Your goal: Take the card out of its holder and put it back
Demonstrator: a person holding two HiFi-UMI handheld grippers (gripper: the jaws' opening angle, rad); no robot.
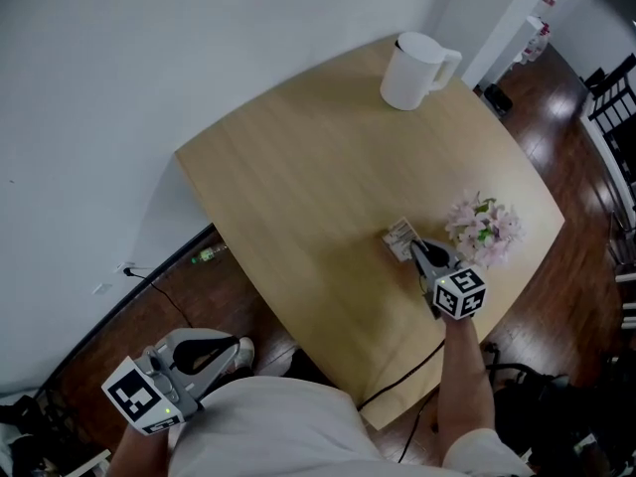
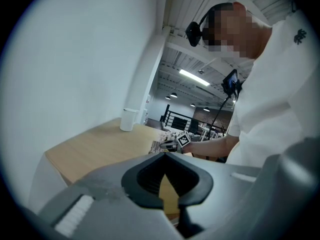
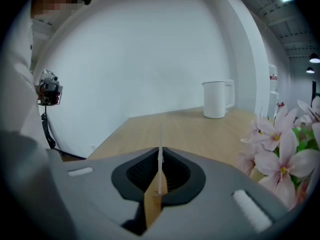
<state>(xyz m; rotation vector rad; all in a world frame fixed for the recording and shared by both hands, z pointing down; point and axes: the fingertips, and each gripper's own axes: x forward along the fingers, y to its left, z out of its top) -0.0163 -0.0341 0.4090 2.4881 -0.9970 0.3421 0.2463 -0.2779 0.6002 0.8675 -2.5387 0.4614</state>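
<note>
**Operator:** Head view. Report both grippers.

**Checker:** The right gripper (image 1: 417,249) is over the wooden bench (image 1: 318,167), with its tips at the card (image 1: 400,237). The card stands just beside the pink flowers (image 1: 484,229). A white kettle (image 1: 417,68) sits well apart at the far edge. The left gripper (image 1: 237,346) is off the bench, low beside the person's body, with its jaw tips together.

**Operator:** Left gripper view.

**Checker:** The left gripper (image 2: 165,156) has its jaws drawn in narrow, and nothing is between them. Only a sliver of the bench (image 2: 100,149) shows through the gap. Beyond it, the right gripper (image 2: 172,145) is at the card (image 2: 156,147), and the kettle (image 2: 128,120) stands by the wall.

**Operator:** Right gripper view.

**Checker:** The right gripper (image 3: 160,156) is clamped on the card (image 3: 160,144). The card appears edge-on as a thin white upright line between the jaws. The flowers (image 3: 285,149) are near on the right, and the kettle (image 3: 216,100) is at the far end of the bench (image 3: 190,129).

**Operator:** Is the card seated in its holder?

**Checker:** No view shows this.
</note>
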